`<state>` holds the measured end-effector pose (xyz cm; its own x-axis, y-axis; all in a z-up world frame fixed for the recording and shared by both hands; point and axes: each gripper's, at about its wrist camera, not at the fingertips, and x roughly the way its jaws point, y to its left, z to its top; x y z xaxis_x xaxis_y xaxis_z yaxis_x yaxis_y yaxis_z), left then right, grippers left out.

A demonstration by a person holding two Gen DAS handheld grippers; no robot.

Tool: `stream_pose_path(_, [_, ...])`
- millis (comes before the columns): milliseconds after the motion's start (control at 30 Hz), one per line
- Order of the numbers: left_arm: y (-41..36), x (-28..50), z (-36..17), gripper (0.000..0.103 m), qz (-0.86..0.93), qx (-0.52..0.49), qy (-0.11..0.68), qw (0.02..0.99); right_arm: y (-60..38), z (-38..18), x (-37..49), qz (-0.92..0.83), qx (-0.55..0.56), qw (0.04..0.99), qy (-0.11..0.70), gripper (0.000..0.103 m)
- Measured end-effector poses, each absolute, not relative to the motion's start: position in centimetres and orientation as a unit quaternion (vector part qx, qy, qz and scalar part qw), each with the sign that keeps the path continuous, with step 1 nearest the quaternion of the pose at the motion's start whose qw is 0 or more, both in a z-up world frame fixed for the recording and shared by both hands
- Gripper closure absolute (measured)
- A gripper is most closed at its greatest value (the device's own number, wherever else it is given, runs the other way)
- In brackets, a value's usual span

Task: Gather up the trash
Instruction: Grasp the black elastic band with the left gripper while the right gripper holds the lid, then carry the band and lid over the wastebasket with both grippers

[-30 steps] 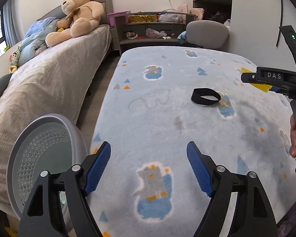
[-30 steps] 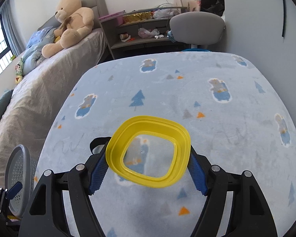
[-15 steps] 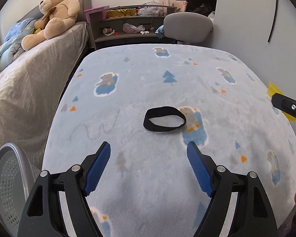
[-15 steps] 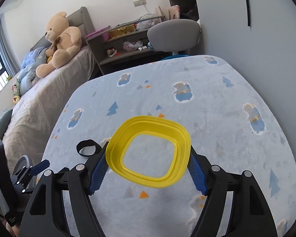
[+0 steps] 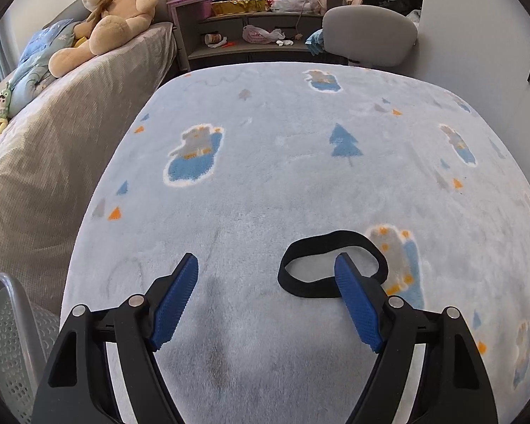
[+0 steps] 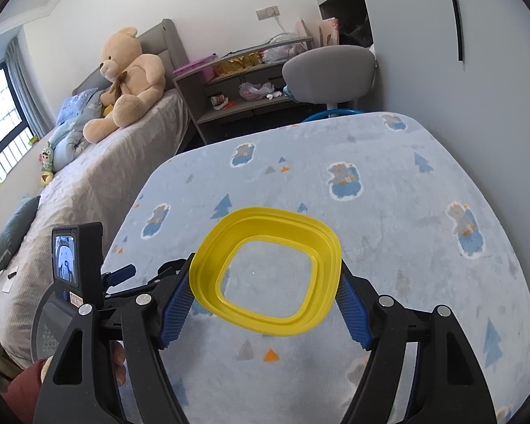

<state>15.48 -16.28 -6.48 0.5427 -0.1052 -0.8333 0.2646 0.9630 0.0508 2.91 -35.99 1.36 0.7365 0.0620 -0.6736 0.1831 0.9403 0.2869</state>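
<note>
Pale blue fleece blanket [image 5: 282, 162] with bears and trees under you, bed [image 5: 53, 148] and teddy bear [image 5: 116, 10] far left, no legible writing, your left gripper [image 5: 265, 275] wide over the black band [image 5: 330, 265], right gripper [image 6: 265, 282] clamping the yellow lid [image 6: 265, 272].

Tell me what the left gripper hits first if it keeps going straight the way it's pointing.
Most likely the blue patterned blanket: the open left gripper points down at bare fabric. The black band lies to the right, around that side's fingertip, though depth is unclear.

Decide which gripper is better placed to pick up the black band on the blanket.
Left. The left gripper is open beside the black band; the right gripper already grips the yellow ring.
</note>
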Motion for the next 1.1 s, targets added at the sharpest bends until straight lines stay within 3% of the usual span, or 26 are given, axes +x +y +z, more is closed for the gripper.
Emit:
stream_pose_path(167, [-16.7, 15.8, -7.0, 0.027, -0.108, 0.087, 0.474, 0.869, -36.4, 1.6, 3.0, -0.029, 0.182, 0.915, 0.359, 0.032])
stream_pose_path(233, [-16.6, 16.0, -7.3, 0.041, -0.114, 0.079, 0.482, 0.865, -36.3, 1.6, 3.0, -0.028, 0.181, 0.915, 0.359, 0.032])
stream_pose_path(367, [-16.5, 16.0, -7.7, 0.059, -0.123, 0.066, 0.492, 0.859, -36.2, 1.6, 3.0, -0.027, 0.181, 0.915, 0.36, 0.032])
stream_pose_path(433, [-16.6, 15.9, -7.6, 0.082, -0.135, 0.066, 0.492, 0.857, -36.2, 1.6, 3.0, -0.027, 0.181, 0.915, 0.36, 0.032])
stream_pose_path(500, [-16.9, 15.7, -7.5, 0.095, -0.143, 0.068, 0.493, 0.855, -36.2, 1.6, 3.0, -0.027, 0.181, 0.915, 0.361, 0.032])
stream_pose_path(1100, [-13.9, 10.5, -2.7, 0.099, -0.142, 0.068, 0.431, 0.888, -34.9, 1.7, 3.2, -0.01, 0.174, 0.916, 0.36, 0.032])
